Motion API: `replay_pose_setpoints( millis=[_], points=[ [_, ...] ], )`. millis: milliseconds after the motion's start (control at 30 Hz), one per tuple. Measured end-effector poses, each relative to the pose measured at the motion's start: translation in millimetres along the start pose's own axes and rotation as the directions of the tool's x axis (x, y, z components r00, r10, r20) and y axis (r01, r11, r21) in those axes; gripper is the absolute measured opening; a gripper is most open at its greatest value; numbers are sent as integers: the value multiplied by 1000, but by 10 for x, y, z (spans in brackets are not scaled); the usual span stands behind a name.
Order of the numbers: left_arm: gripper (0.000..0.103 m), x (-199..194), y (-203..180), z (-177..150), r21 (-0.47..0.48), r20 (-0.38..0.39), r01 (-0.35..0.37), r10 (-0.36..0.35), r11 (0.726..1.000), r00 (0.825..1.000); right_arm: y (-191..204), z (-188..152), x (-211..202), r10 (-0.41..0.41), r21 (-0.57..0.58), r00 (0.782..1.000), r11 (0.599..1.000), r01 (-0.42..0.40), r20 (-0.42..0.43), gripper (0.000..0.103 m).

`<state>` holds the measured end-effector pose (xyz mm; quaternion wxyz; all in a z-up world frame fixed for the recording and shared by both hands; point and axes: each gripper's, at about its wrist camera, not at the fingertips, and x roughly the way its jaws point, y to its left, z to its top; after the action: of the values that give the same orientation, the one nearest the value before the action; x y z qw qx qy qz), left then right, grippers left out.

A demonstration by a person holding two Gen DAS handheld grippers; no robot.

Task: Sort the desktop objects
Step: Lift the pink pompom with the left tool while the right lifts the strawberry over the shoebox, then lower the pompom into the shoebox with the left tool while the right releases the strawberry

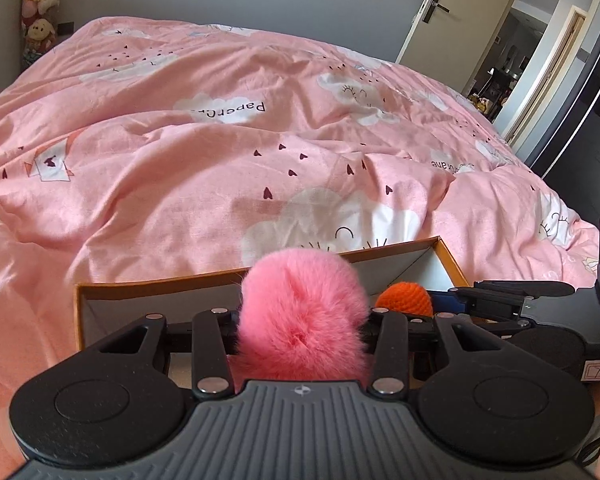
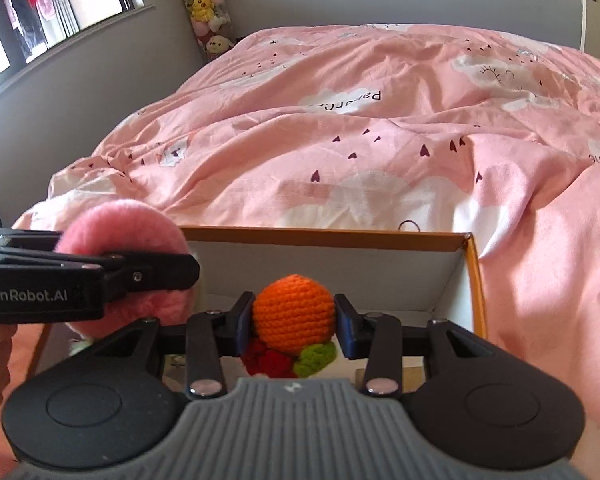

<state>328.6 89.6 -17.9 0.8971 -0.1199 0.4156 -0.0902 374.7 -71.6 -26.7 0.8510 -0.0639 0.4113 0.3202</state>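
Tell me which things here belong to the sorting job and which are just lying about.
In the job:
- pink pompom, in the left claw
- orange crochet ball, in the right claw
- cardboard box, below both claws

Just lying about:
- pink quilt
- plush toys in the corner
- door
- window

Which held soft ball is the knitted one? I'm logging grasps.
The orange crocheted ball, clamped in the right hand-held gripper; its stitches show. The pink pom-pom in the left hand-held gripper is fluffy fur.

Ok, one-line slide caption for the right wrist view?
Right gripper clamps an orange crochet ball above the cardboard box; left gripper alongside holds a pink pompom.
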Motion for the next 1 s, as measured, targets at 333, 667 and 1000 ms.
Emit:
replay_pose_setpoints(
  millis=[333,667,1000],
  points=[
    [48,409,-56,-42,-120,-59,36,-43,992,997,-205,41,206,-109,-78,994,991,107,-26,45],
    [48,607,-91,-49,-198,-70,5,-19,980,997,-341,72,-97,-131,-19,988,991,133,79,52],
    [51,881,-304,-50,-178,-124,-27,5,984,992,-416,-75,-497,-195,19,966,981,194,171,54]
  ],
)
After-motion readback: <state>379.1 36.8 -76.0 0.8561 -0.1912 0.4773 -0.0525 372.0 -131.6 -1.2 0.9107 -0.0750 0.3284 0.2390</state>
